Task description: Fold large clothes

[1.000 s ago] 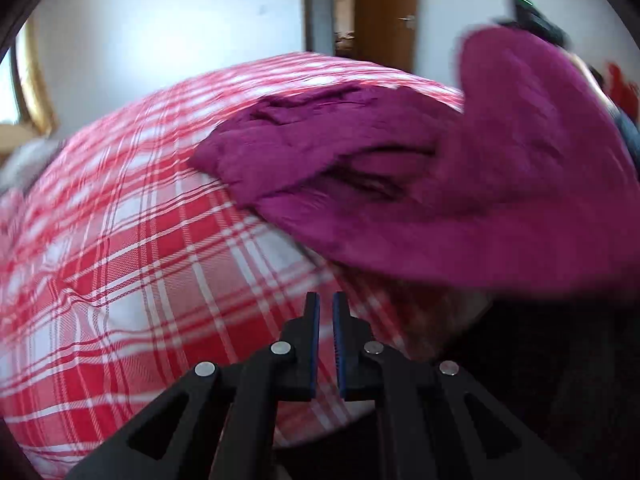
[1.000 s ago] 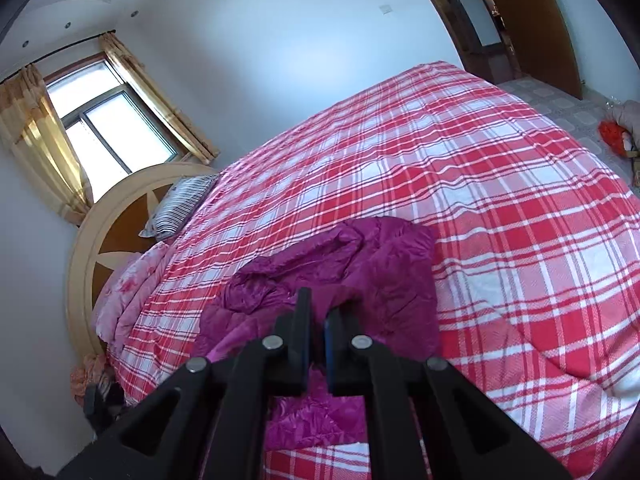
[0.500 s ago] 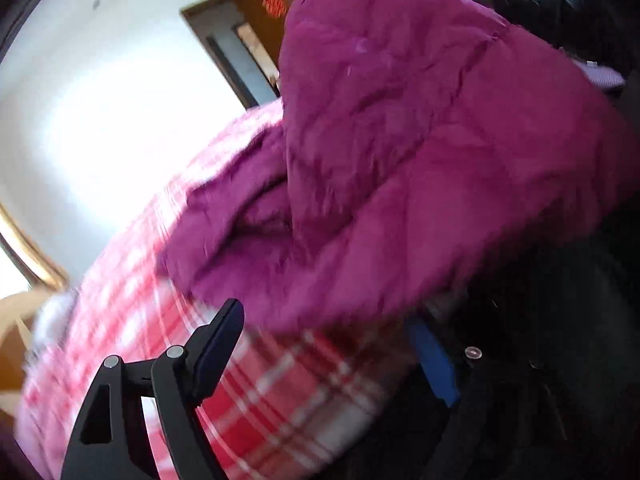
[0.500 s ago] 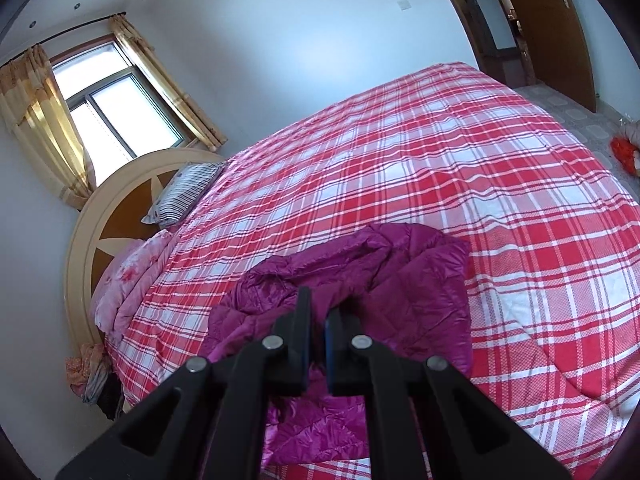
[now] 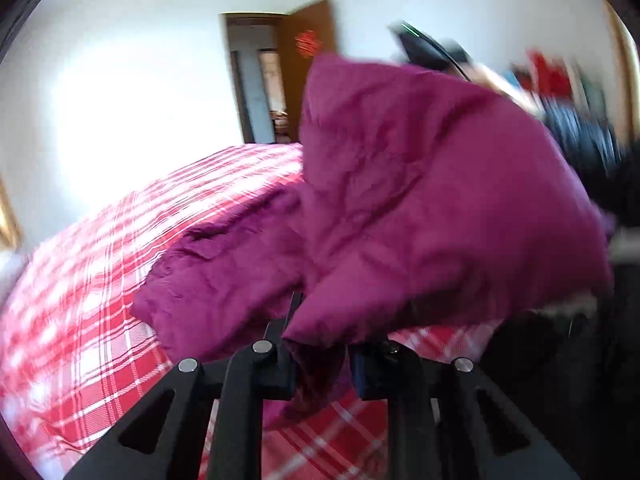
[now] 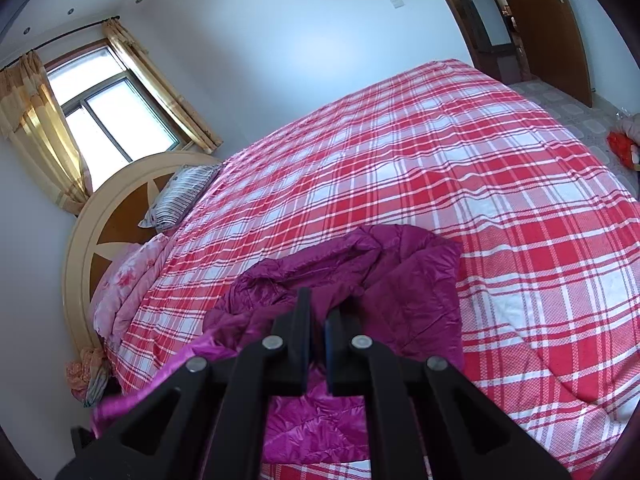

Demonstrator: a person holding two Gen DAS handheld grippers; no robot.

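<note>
Closing on a jacket (image 5: 420,200) edge, left gripper (image 5: 320,364) lifts it off the bed (image 6: 440,160) for folding; right gripper (image 6: 317,344), pinched on another edge, anchors the rest.

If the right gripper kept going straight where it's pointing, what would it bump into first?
Probably the purple jacket. The right gripper is shut and aims down at the bunched fabric just ahead of its tips, with the plaid bed cover beyond. Depth is hard to judge.

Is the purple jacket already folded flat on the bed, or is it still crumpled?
Still crumpled. The purple jacket lies bunched on the checked bedspread, and part of it is lifted off the bed.
</note>
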